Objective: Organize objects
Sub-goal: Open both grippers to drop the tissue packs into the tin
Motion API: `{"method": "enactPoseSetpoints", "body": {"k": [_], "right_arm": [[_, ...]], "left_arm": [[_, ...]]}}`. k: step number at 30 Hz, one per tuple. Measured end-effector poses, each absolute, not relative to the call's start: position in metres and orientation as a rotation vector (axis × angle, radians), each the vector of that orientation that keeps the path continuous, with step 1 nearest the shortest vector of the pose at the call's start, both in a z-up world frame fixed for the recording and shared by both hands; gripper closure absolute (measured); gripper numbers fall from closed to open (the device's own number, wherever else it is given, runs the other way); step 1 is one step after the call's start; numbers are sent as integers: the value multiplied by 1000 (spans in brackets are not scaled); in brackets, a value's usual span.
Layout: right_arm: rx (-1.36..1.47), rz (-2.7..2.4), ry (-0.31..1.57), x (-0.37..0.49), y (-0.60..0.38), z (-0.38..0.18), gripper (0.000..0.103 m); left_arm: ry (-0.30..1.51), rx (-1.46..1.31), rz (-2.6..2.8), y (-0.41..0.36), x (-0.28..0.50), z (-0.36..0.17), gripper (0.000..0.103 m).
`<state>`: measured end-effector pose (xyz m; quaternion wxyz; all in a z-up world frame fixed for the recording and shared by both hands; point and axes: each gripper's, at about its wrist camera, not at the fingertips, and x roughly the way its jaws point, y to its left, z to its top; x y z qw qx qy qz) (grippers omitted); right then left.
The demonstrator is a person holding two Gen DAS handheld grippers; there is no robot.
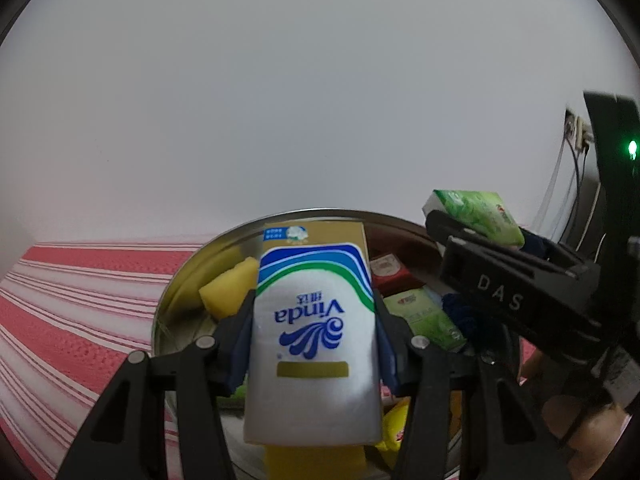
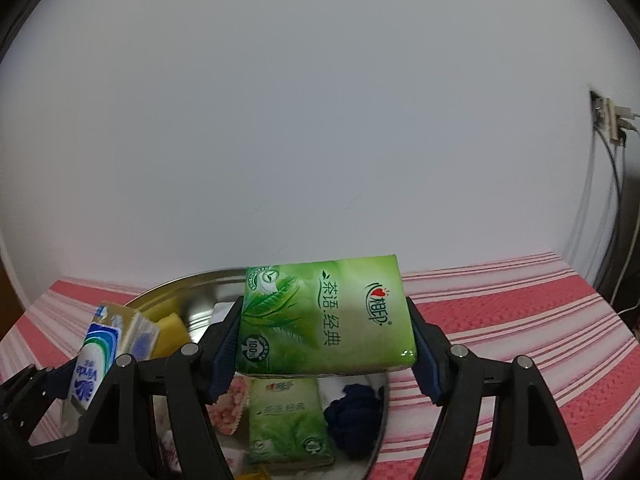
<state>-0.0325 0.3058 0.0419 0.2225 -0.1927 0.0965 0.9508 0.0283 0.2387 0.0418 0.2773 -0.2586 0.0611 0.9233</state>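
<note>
White wall fills most of both views. Below it, red-and-white striped cloth [image 2: 520, 320] covers the surface; can't tell if it's a counter or a bed.

Round metal basin [image 1: 180, 280] sits on the cloth and holds the loose items: yellow sponge [image 1: 230, 288], a second green tissue pack [image 2: 288, 420] lying flat, a dark blue fabric clump [image 2: 352, 416], red packet [image 1: 390, 270], yellow wrapper at the near edge. Likely the basin is the collection or sorting spot, since both held packs hang right above it.

Left hand-held gripper [image 1: 314, 344] is closed onto the Vinda tissue pack [image 1: 316, 340], pads on its two long sides, pack upright, logo upside-down to the camera, raised over the basin's middle. A gold-topped pack is just behind it.

Right hand-held gripper [image 2: 326, 344] is clamped on the green tissue pack [image 2: 326, 316], held crosswise by its short ends, above the basin's right part, directly over the matching pack.

Both packs fill the jaw gap fully, soft wrap slightly pinched. The two grippers are near each other, not touching.

Wall socket with cables [image 2: 608, 120] far right.
</note>
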Motion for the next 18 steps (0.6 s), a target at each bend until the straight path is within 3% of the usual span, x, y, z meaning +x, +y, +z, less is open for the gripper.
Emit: {"method": "enactPoseSetpoints", "body": {"k": [8, 12, 14, 16, 18], "right_arm": [[-611, 2670, 280, -25, 294, 46, 28], [-616, 2629, 212, -24, 283, 48, 13], [-564, 2630, 195, -17, 278, 51, 10], [-532, 2630, 205, -13, 282, 54, 9], [-501, 2629, 233, -7, 281, 59, 9]], "left_arm": [[213, -727, 2506, 246, 28, 39, 52], [215, -735, 2527, 248, 28, 37, 50], [194, -744, 2526, 246, 26, 38, 36], [188, -709, 2572, 244, 30, 42, 5], [183, -650, 2619, 241, 35, 47, 1]]}}
